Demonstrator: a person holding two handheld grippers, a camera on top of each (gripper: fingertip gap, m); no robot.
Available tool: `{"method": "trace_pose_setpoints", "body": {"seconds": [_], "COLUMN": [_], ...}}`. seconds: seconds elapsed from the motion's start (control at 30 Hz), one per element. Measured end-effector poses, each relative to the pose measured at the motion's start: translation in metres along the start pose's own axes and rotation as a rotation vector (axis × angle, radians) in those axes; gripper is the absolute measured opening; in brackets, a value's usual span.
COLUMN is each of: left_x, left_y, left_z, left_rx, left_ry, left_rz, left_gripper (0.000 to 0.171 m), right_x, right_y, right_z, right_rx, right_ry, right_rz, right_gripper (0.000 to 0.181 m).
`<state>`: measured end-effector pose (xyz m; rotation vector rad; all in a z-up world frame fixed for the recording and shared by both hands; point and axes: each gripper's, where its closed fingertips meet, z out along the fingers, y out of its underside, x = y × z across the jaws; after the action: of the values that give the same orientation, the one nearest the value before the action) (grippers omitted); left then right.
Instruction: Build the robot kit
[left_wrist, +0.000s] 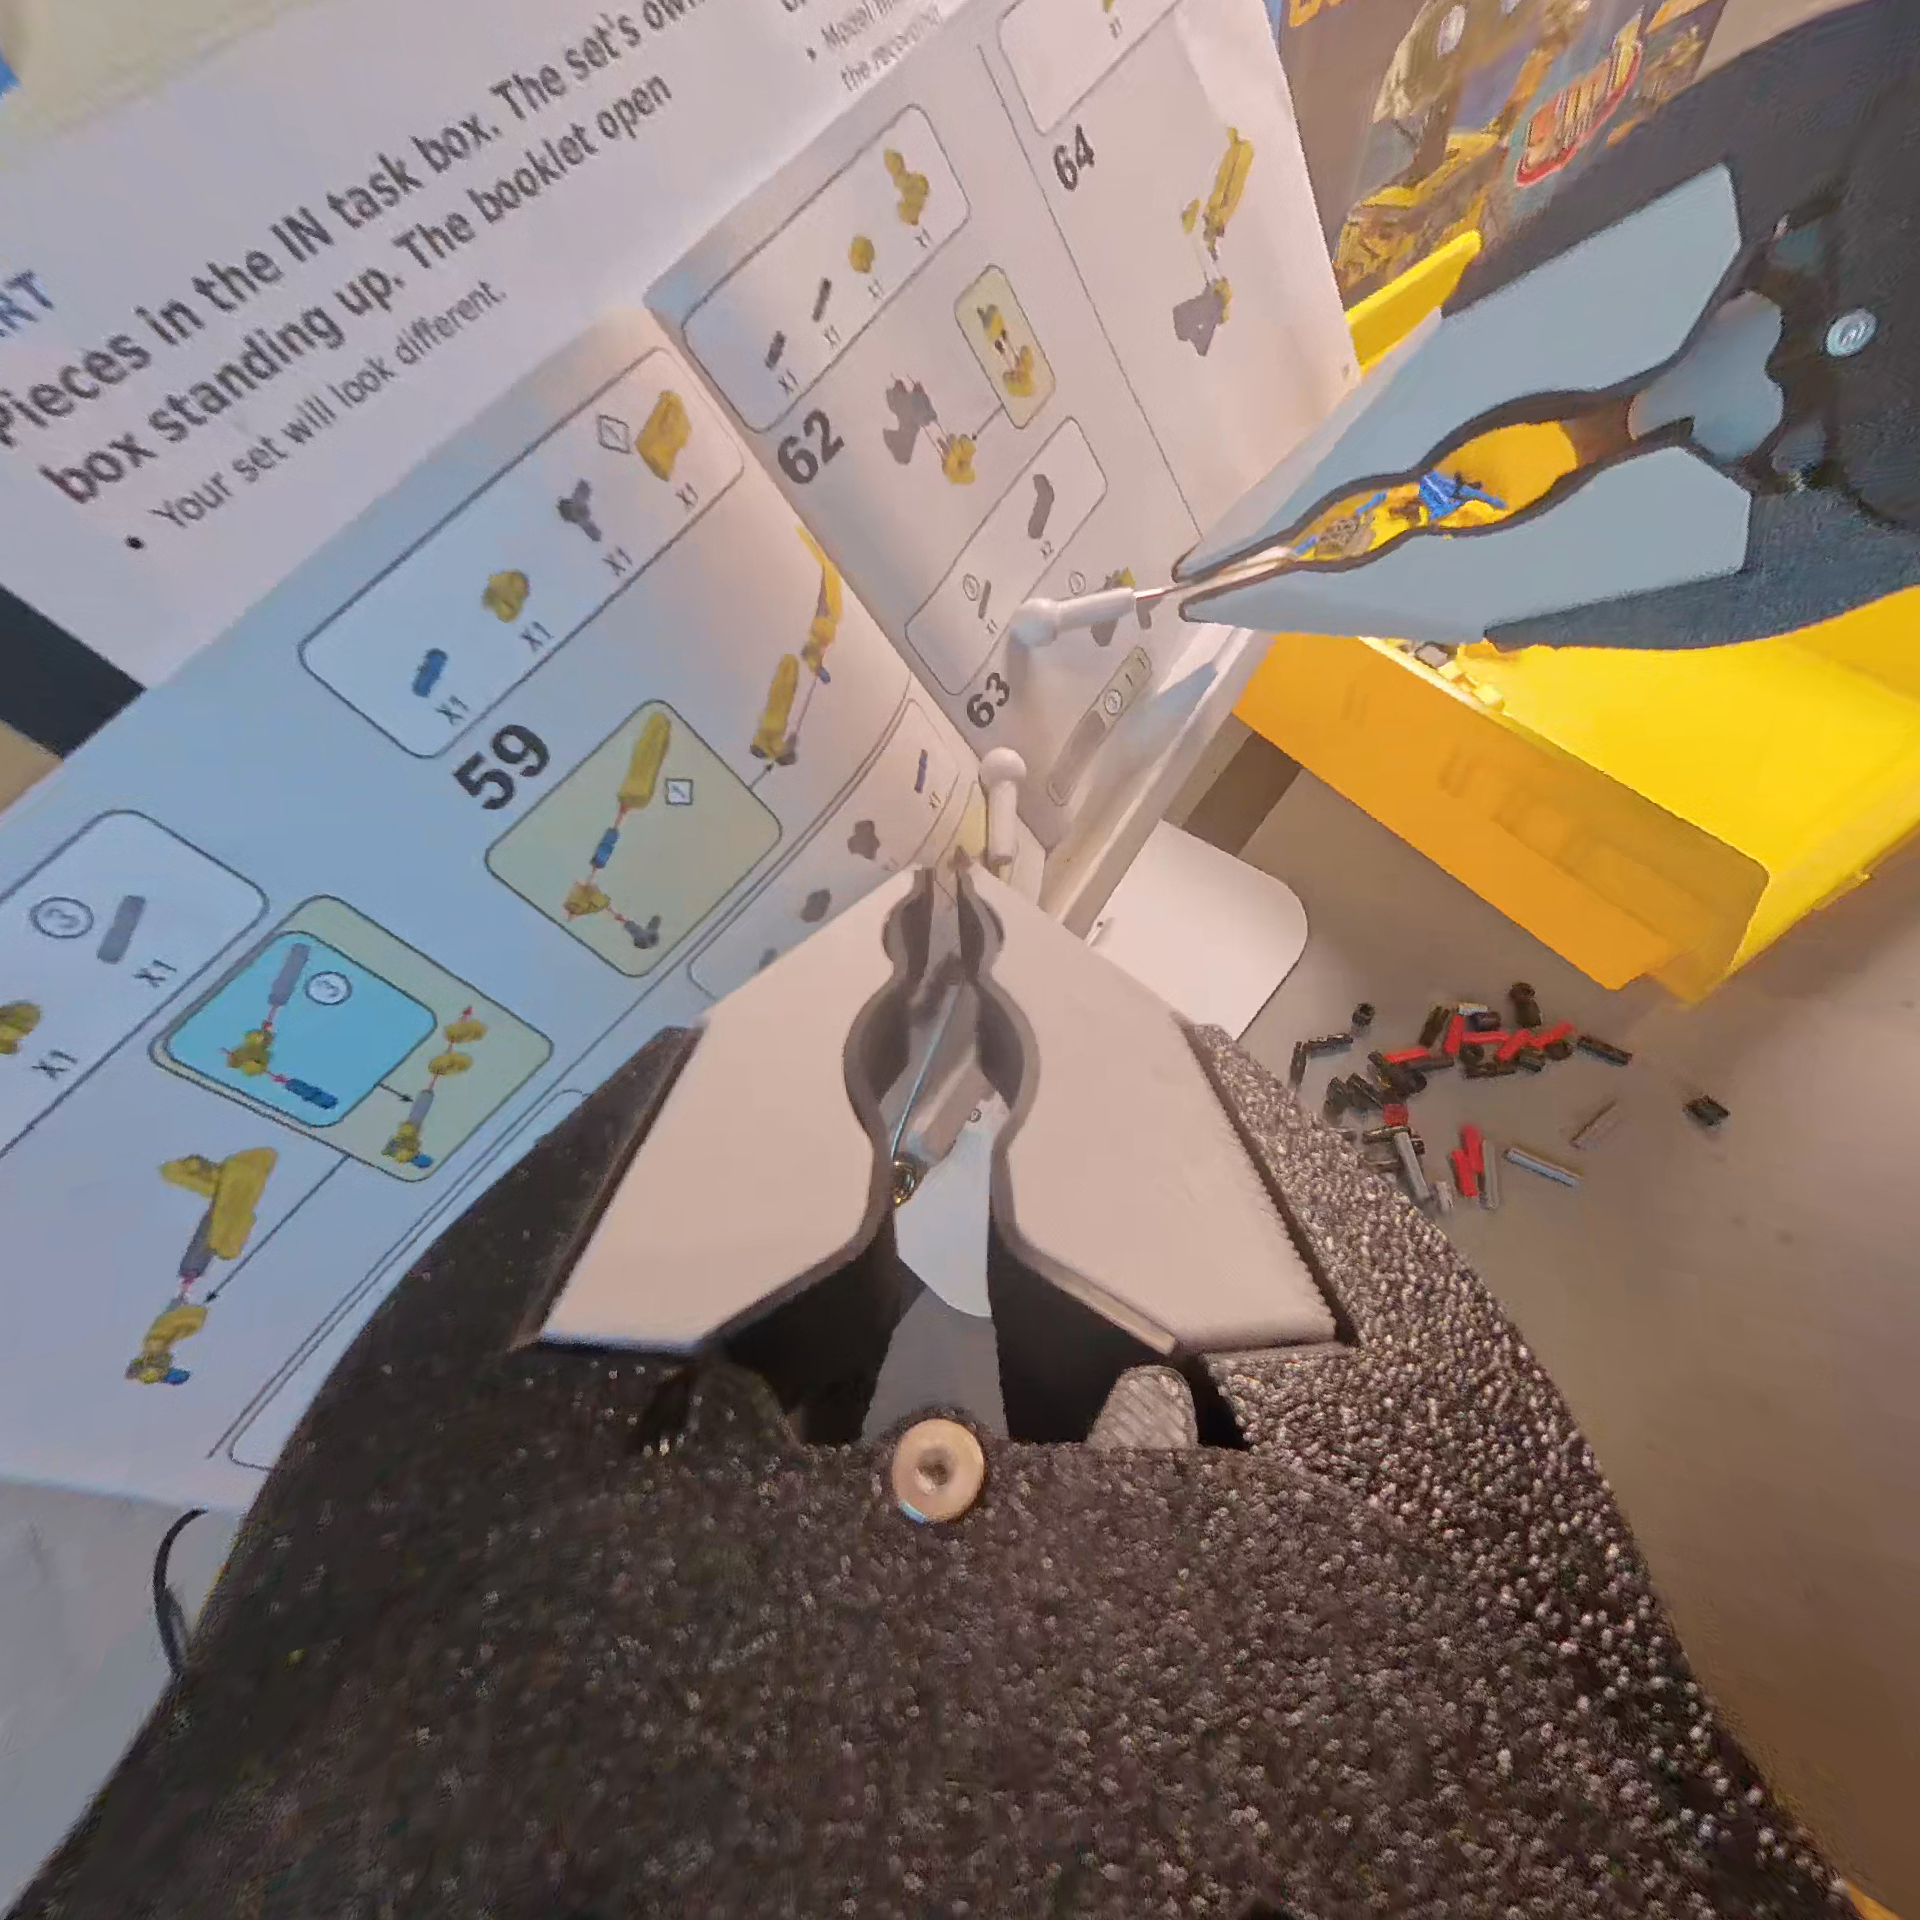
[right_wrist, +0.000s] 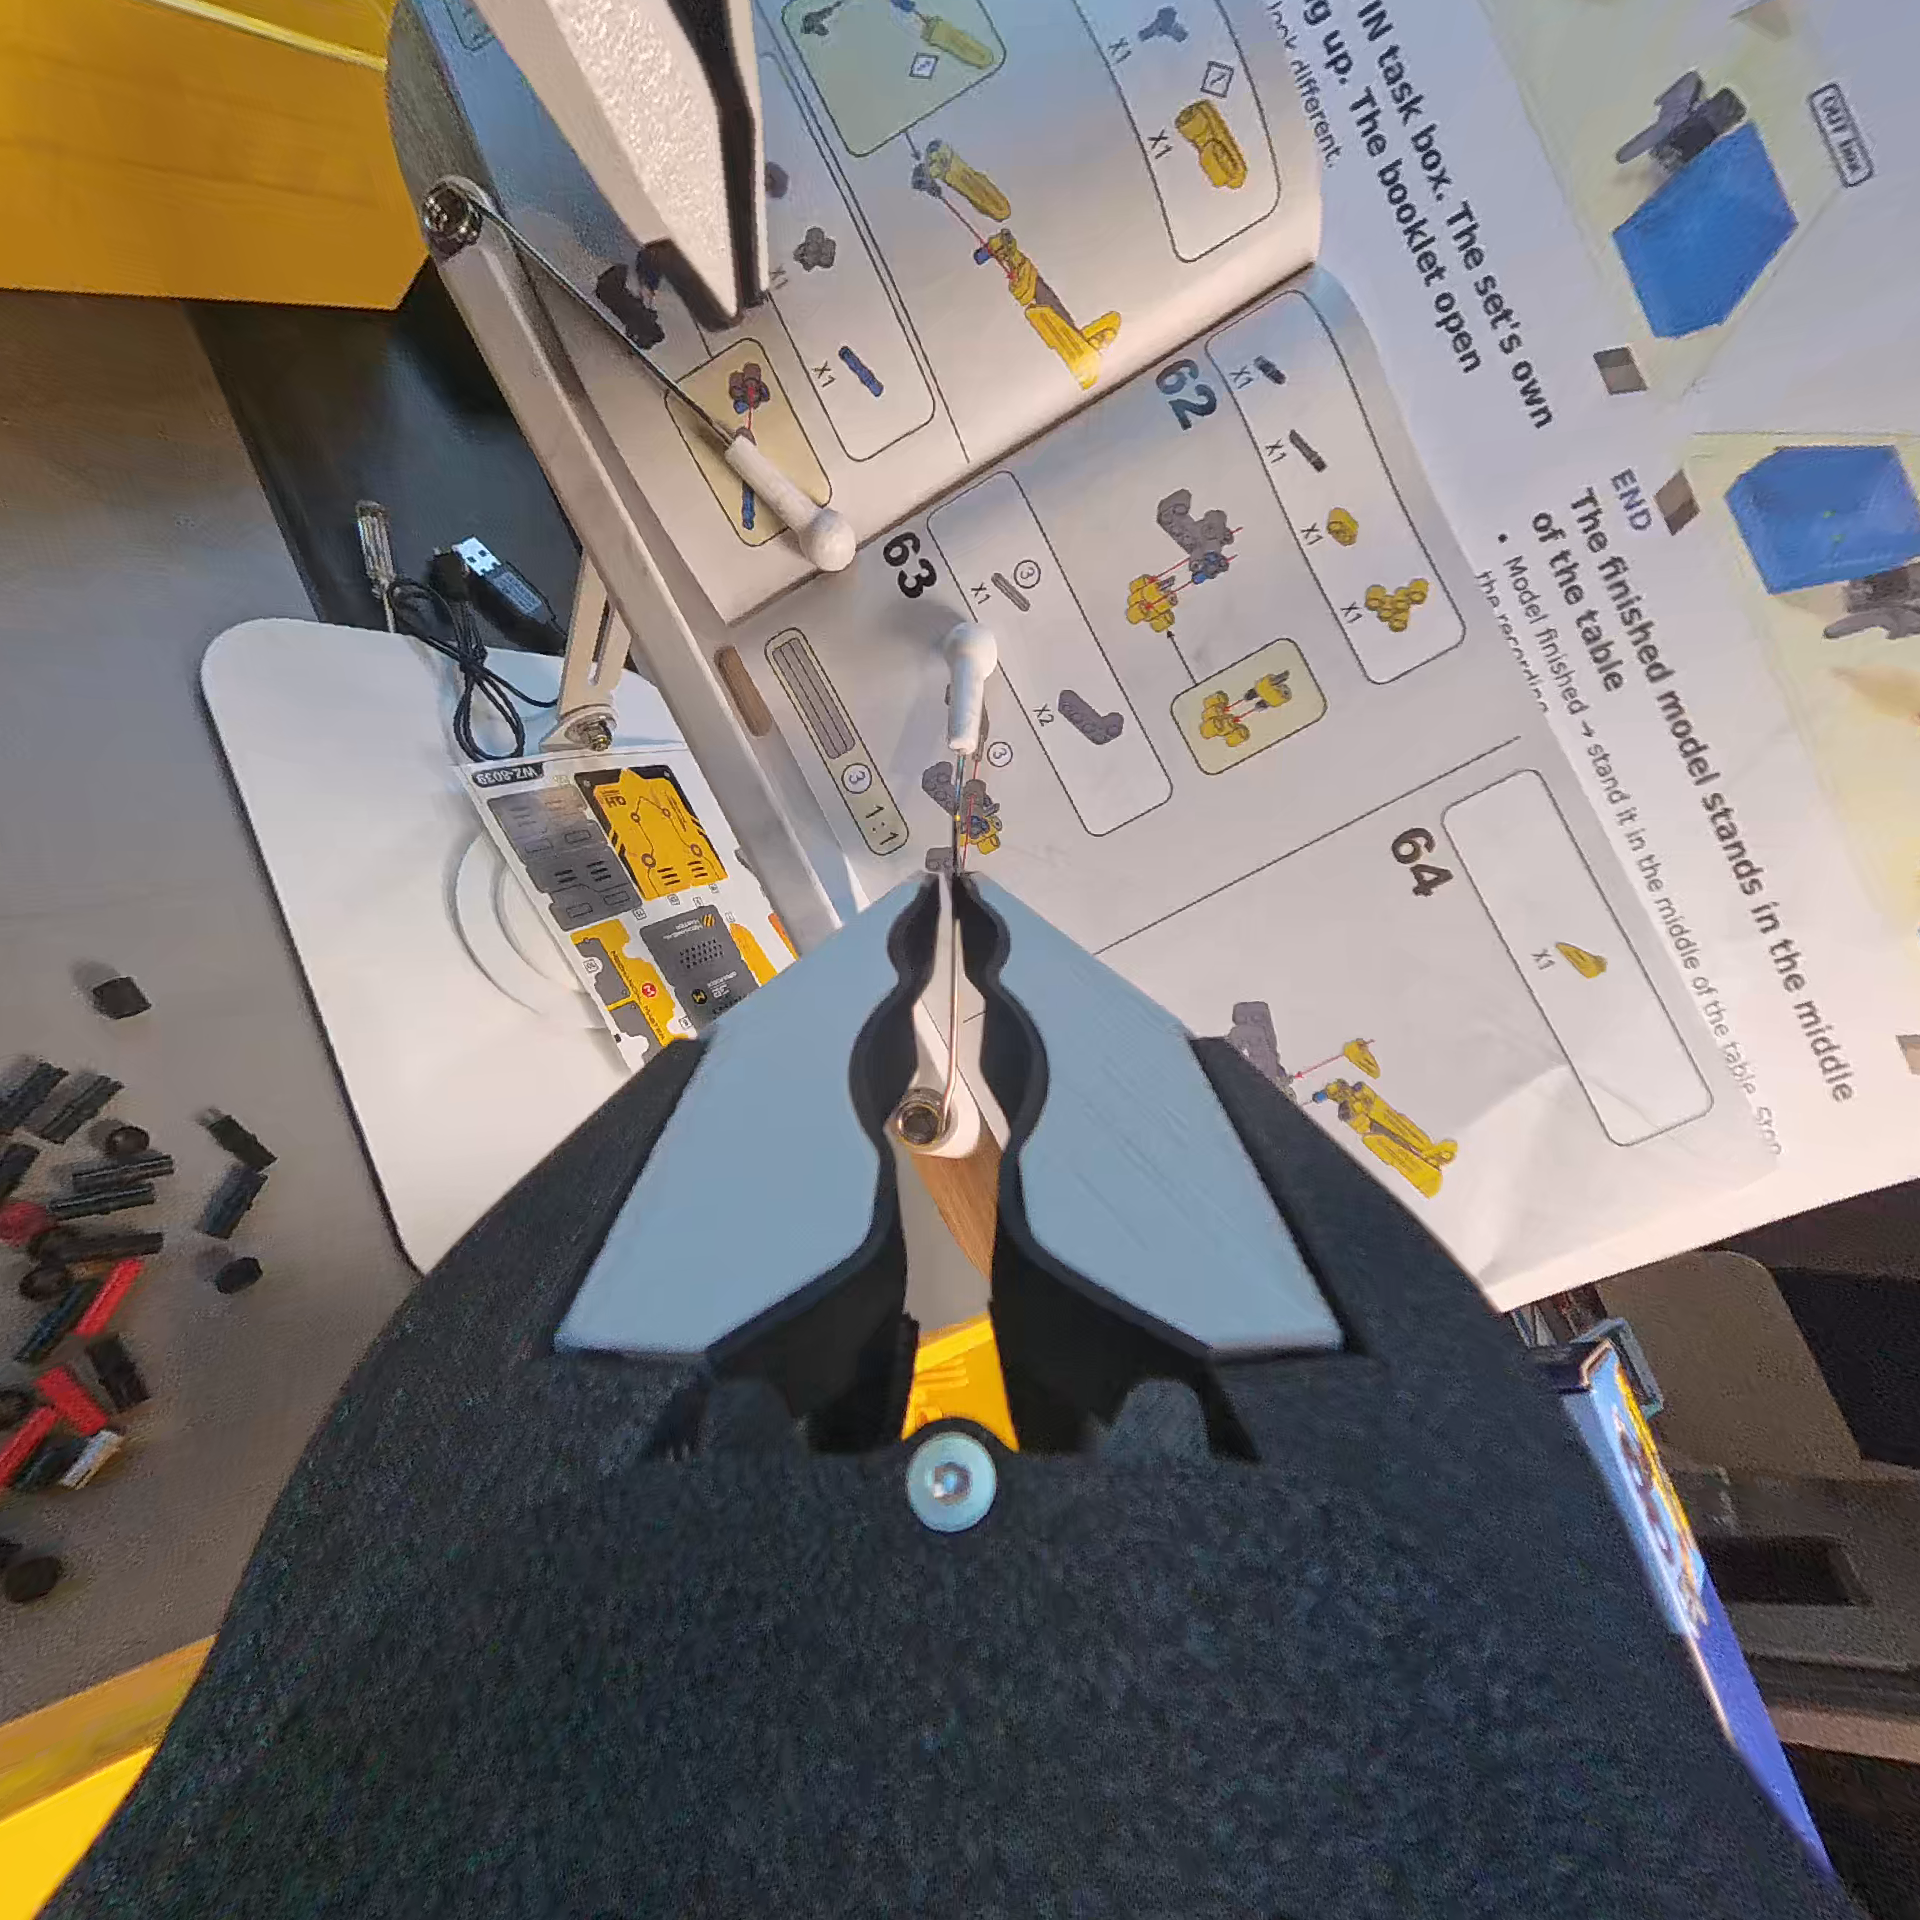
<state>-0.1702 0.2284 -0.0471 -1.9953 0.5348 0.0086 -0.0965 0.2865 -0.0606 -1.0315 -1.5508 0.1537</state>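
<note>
Grippers first: the left gripper (left_wrist: 940, 883) is pinched closed on the wire of one page-holder arm (left_wrist: 1000, 800) of the book stand (right_wrist: 665, 623), and the right gripper (right_wrist: 943, 881) is clamped the same way on the other page-holder arm (right_wrist: 966, 675). Both arms lie against the open instruction booklet (left_wrist: 582, 665) propped on that stand. Beside the stand's base lie loose black and red pieces (left_wrist: 1455, 1070); behind the stand sits a yellow bin (left_wrist: 1558, 769).

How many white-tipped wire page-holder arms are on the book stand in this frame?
2. The left page arm is pinched by the left gripper; the right page arm is pinched by the right gripper. Both lie over the open booklet.
</note>
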Motion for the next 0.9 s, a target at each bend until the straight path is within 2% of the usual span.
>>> {"method": "trace_pose_setpoints", "body": {"seconds": [0.13,0.23,0.37,0.43,0.5,0.6,0.7,0.8,0.9], "left_x": [0.005,0.004,0.007,0.008,0.008,0.011,0.012,0.016,0.002], "left_y": [0.016,0.016,0.018,0.019,0.019,0.021,0.022,0.016,0.009], "left_z": [0.009,0.012,0.013,0.012,0.013,0.014,0.012,0.003,-0.013], "left_rx": [-0.078,-0.068,-0.062,-0.067,-0.068,-0.076,-0.073,-0.018,0.066], "left_ry": [-0.028,-0.054,-0.063,-0.068,-0.069,-0.049,-0.055,-0.024,-0.057], "left_rz": [0.094,0.132,0.172,0.193,0.199,0.218,0.222,0.179,0.078], "left_gripper": [0.008,0.007,0.002,0.002,0.002,0.002,0.004,0.012,0.008], "right_x": [-0.006,-0.003,-0.006,-0.01,-0.007,0.011,0.033,0.043,0.051], "right_y": [0.0,0.001,0.0,-0.004,-0.013,-0.017,-0.002,0.014,0.036], "right_z": [-0.002,-0.002,-0.002,-0.005,-0.011,-0.017,-0.018,-0.018,-0.018], "right_rx": [-0.021,-0.038,-0.048,-0.012,0.048,0.114,0.084,0.033,-0.067], "right_ry": [-0.061,-0.06,-0.077,-0.107,-0.105,-0.055,0.044,0.128,0.224], "right_rz": [-0.002,-0.038,-0.042,0.011,0.079,0.228,0.298,0.291,0.243], "right_gripper": [0.011,0.002,0.007,0.018,0.019,0.019,0.02,0.02,0.029]}}
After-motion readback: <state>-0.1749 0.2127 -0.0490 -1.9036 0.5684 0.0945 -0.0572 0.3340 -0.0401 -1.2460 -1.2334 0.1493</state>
